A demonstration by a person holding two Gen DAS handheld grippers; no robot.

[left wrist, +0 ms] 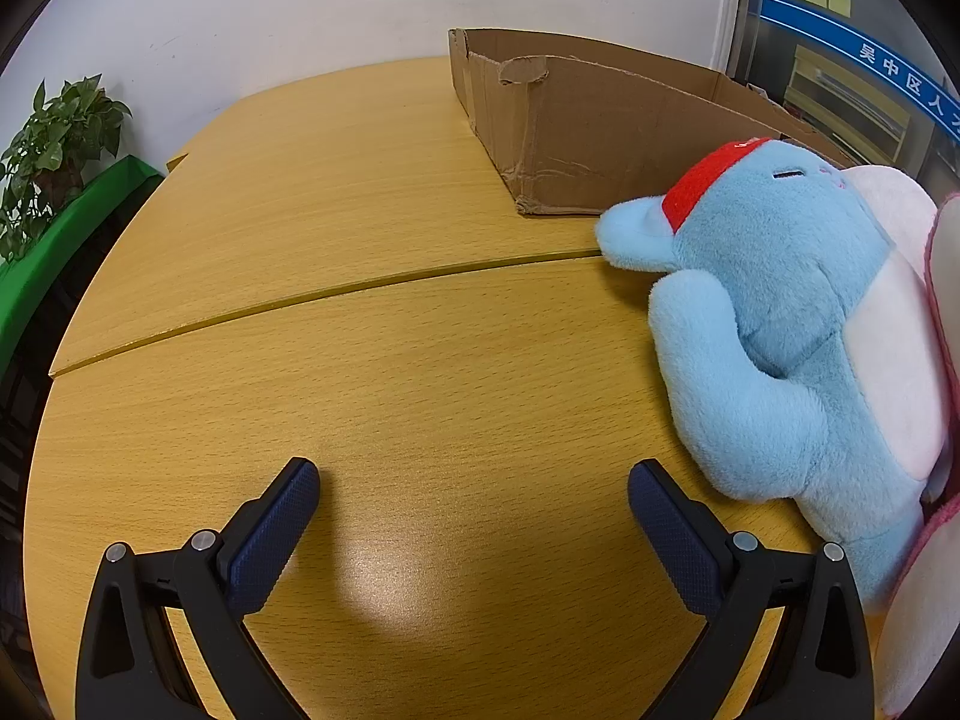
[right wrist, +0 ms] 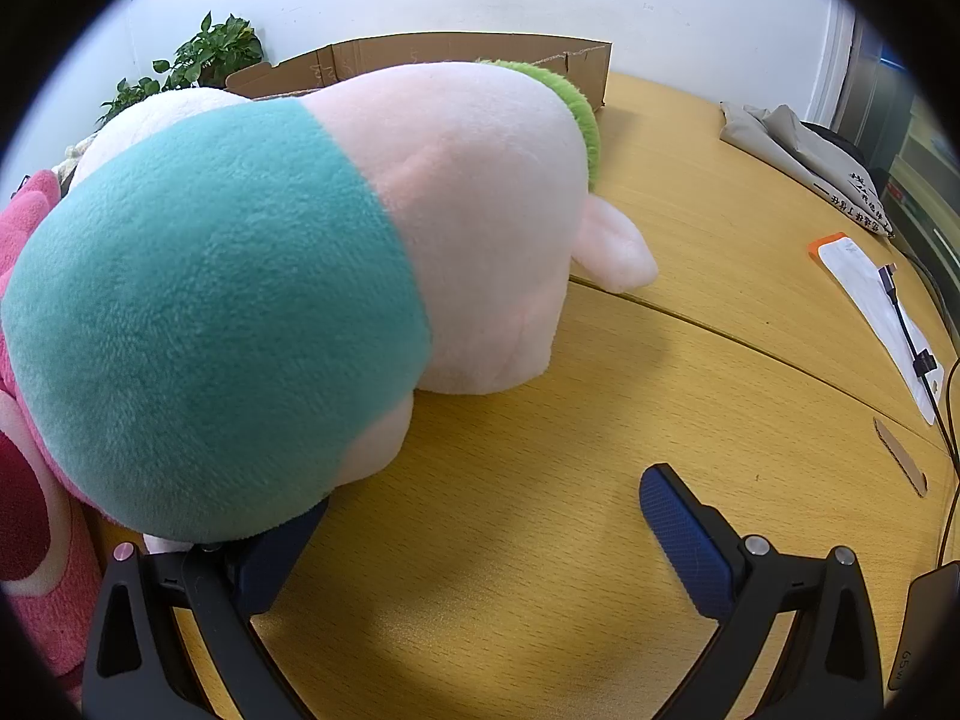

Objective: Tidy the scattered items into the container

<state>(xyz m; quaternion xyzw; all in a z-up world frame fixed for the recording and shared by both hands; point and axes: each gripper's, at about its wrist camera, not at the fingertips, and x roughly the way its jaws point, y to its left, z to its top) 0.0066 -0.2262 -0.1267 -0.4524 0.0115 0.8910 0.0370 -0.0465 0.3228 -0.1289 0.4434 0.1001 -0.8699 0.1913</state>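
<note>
Blue plush toy [left wrist: 798, 324] is lying on the wooden worktop [left wrist: 390, 360] beside the cardboard box [left wrist: 600, 126]; a pink-and-teal plush [right wrist: 288, 276] is lying nearby. Left tool [left wrist: 474, 495] and right tool [right wrist: 480, 501] are both gaping apart, gripping nothing.

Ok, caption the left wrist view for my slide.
Open left tongs hover over wooden table beside light-blue plush toy, brown cardboard box behind.

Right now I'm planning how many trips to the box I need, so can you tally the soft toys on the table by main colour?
Blue toy: 1
Pale pink toy with teal shorts: 1
Hot pink toy: 1
Total: 3 soft toys, all still outside the cardboard box.
</note>
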